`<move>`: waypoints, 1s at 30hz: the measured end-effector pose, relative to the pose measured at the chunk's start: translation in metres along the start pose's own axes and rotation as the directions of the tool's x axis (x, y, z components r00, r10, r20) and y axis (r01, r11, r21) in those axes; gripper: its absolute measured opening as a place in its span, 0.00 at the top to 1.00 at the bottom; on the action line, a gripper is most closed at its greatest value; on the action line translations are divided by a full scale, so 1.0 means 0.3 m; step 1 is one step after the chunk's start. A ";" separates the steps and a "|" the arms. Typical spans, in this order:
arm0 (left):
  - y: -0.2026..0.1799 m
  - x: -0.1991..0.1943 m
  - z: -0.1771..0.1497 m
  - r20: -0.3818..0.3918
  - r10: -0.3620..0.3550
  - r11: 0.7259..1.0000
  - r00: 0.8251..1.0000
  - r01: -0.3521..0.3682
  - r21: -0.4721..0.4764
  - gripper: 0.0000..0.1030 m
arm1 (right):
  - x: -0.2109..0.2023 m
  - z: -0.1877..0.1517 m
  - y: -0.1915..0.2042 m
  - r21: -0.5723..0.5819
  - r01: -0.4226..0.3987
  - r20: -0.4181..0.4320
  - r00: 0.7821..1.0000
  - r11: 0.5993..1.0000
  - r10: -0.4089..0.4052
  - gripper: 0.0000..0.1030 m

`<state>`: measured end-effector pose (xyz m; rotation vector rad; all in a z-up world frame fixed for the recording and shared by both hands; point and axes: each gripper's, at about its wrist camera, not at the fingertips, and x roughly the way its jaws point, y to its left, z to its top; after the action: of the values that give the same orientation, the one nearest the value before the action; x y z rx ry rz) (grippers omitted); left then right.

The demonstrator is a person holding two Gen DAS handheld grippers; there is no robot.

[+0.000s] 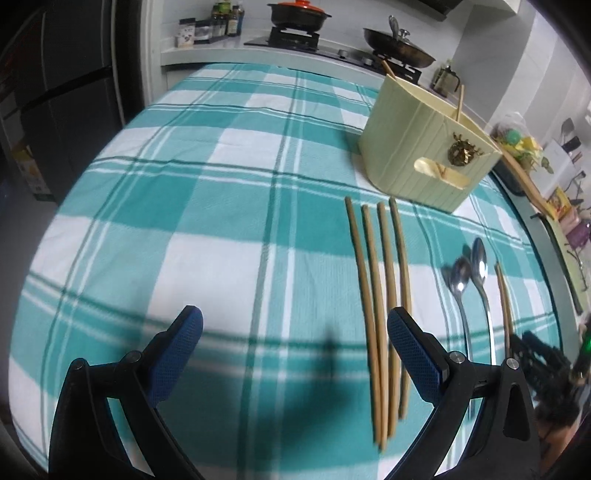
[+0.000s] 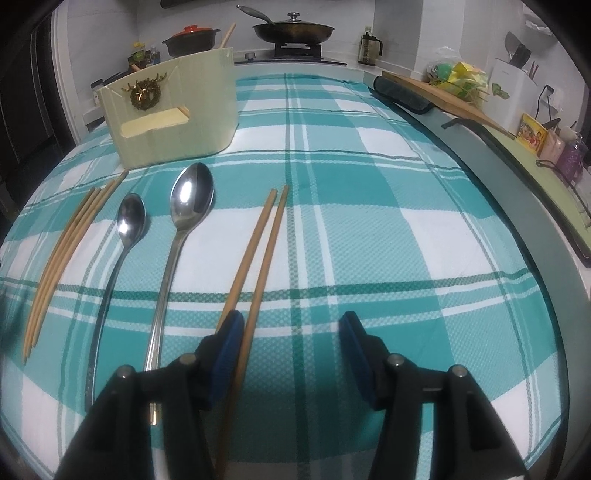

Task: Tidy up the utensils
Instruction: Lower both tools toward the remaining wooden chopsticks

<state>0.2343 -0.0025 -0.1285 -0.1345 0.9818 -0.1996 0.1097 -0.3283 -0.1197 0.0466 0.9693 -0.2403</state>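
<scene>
Chopsticks (image 2: 258,254) lie lengthwise toward the holder (image 2: 173,114); both tongs (image 1: 295,350) (image 2: 291,354) spread, empty.

A teal-and-white plaid tablecloth (image 2: 332,229), crossed by thin dark green lines, covers the table. The utensil holder (image 2: 173,114) at 11 o'clock in the right wrist view is pale cream-green with fine vertical ribs and bears a gold-and-dark-green wreath ornament (image 2: 144,94). The four chopsticks (image 1: 380,295) and the pair of chopsticks (image 2: 255,258) are light tan wood. Both spoons (image 2: 184,214) are shiny silver. The gripper pads (image 2: 231,354) are textured dark blue on black arms. At 12 o'clock a black pot carries a red lid (image 1: 300,4).
</scene>
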 end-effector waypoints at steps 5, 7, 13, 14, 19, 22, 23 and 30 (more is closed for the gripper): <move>-0.030 0.121 0.054 -0.046 0.032 0.999 0.998 -0.032 -0.004 0.03 | -0.005 -0.006 -0.004 0.012 -0.002 0.000 1.000 1.000 0.002 0.46; -0.040 0.152 0.056 -0.051 0.062 0.998 0.997 -0.061 0.014 0.03 | -0.007 -0.010 -0.005 0.010 -0.005 0.002 1.000 1.000 0.005 0.46; -0.052 0.191 0.053 -0.051 0.088 0.996 0.995 -0.086 0.038 0.03 | -0.010 -0.017 -0.007 0.015 -0.007 0.012 1.000 1.000 0.007 0.46; -0.056 0.193 0.053 -0.050 0.089 0.995 0.995 -0.087 0.044 0.03 | -0.010 -0.017 -0.008 0.015 -0.007 0.014 1.000 1.000 0.007 0.46; -0.071 0.202 0.052 -0.044 0.102 0.993 0.994 -0.099 0.068 0.03 | -0.010 -0.019 -0.007 0.017 -0.007 0.021 1.000 1.000 0.007 0.45; -0.081 0.207 0.049 -0.039 0.113 0.990 0.993 -0.110 0.085 0.02 | -0.011 -0.020 -0.007 0.018 -0.009 0.022 1.000 1.000 0.009 0.45; -0.086 0.211 0.048 -0.042 0.123 0.989 0.992 -0.119 0.093 0.01 | -0.011 -0.020 -0.008 0.017 -0.008 0.020 1.000 1.000 0.008 0.45; -0.074 0.210 0.039 -0.055 0.156 0.979 0.986 -0.147 0.143 0.00 | -0.014 -0.011 -0.014 -0.018 -0.024 -0.020 1.000 1.000 0.024 0.45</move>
<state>0.2759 -0.0383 -0.1687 0.0750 1.0361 -0.1326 0.1038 -0.3312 -0.1179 0.0441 0.9900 -0.2091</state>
